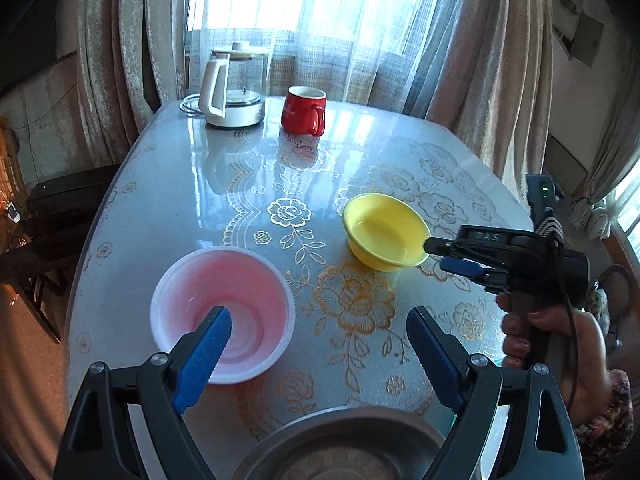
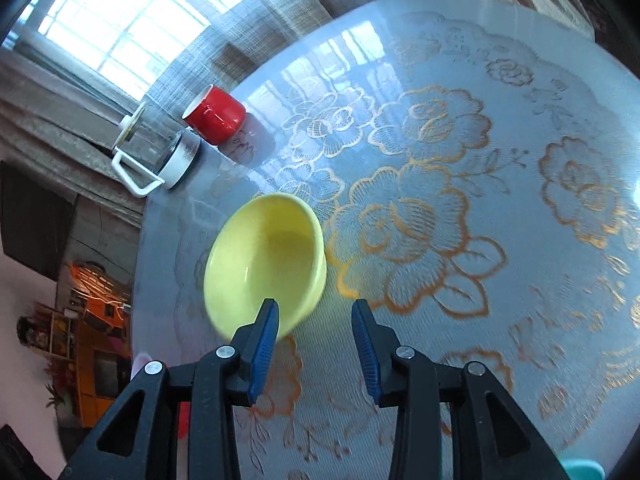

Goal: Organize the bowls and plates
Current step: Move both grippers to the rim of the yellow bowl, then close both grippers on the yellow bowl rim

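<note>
A metal plate [image 1: 340, 440] sits under the spread left hand-held gripper [image 1: 320, 328]; pink bowl [image 1: 222, 314] empty; right hand-held gripper [image 2: 315, 308], spread, straddles the yellow bowl's [image 2: 266, 252] rim.

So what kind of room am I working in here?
Most likely a home dining room: an oval table with a floral cover, an electric kettle and red mug on it, and a curtained window behind.

metal plate [image 1: 340, 440], perhaps, bottom-cropped
</note>
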